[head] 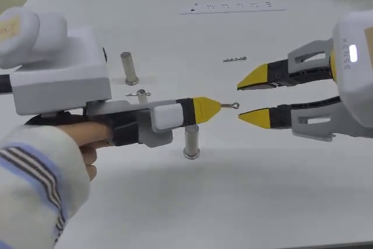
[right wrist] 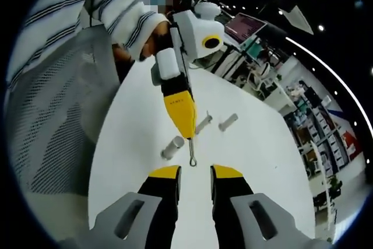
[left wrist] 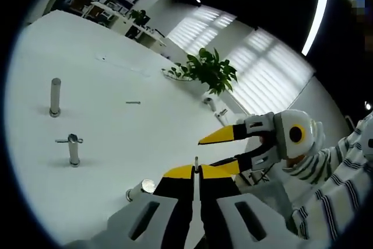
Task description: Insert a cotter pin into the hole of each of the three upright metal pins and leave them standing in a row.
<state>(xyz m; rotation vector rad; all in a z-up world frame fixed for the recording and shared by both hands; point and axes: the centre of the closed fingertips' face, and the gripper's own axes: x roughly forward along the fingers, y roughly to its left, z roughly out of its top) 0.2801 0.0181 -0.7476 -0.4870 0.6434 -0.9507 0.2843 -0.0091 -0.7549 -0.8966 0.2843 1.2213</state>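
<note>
Steel near pin (head: 191, 139) stands bare. Left gripper (head: 214, 108) pinches a cotter (head: 231, 106), loop toward the wide-open right gripper (head: 247, 101). I'd take the loop squarely, then release left. Farther: middle pin (head: 141, 94) already cottered, far pin (head: 127, 67) bare, spare cotter (head: 234, 59) far right.

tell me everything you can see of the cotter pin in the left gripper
The cotter pin is a thin, silvery metal wire with a round loop at its free end. It is clamped between the shut yellow tips of the left gripper and sticks out above the white table. The loop faces the gap between the tips of the open right gripper, without touching them.
</note>
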